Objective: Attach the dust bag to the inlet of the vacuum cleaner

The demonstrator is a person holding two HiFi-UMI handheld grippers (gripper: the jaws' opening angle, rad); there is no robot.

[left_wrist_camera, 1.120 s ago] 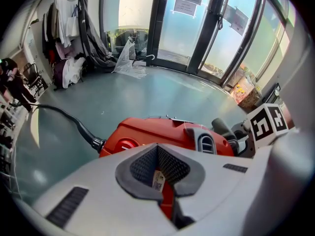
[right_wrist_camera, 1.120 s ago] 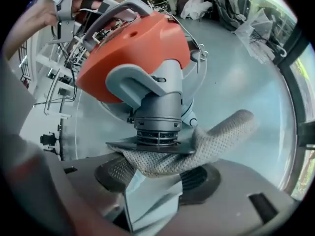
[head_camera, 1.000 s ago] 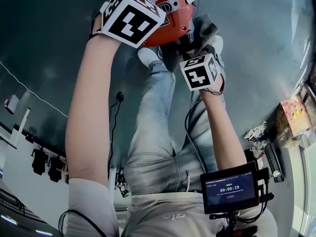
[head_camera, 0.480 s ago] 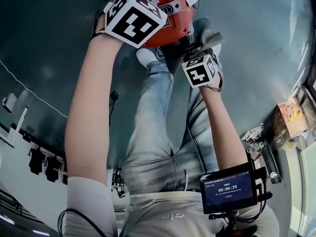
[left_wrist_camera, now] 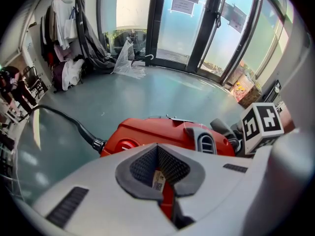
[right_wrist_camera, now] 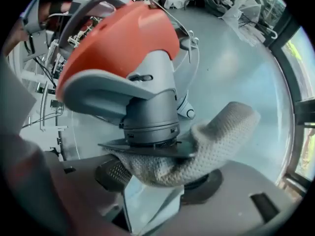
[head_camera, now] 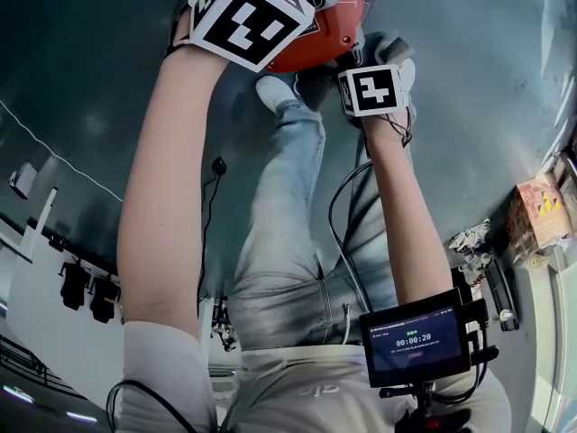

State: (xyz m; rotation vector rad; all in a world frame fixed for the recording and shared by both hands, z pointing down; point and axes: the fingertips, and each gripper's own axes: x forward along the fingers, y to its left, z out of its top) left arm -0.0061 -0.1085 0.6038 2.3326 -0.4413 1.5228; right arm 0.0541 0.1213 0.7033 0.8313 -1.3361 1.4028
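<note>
I see a red vacuum cleaner [right_wrist_camera: 123,38] with a grey inlet [right_wrist_camera: 150,107], and a pale grey dust bag [right_wrist_camera: 216,136] in a dimpled weave. The marker cubes [head_camera: 248,21] show black-and-white squares; the floor [head_camera: 90,61] is grey-green.

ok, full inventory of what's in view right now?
vacuum cleaner: 1, red and grey, under the left claw
dust bag: 1, grey knit, at the vacuum cleaner's grey inlet
cable: 1, black, from the vacuum cleaner across the floor
screen: 1, black, at the person's waist
box: 1, pink and yellow, floor at right edge
hanging clothes: several, dark and white, near the glass doors
shoe: 1 seen, white, beside the vacuum cleaner
arms: 2, bare, reaching down
left claw: 1, grey, shut
right claw: 1, grey, open, jaws just been opening, dust bag lying between them
</note>
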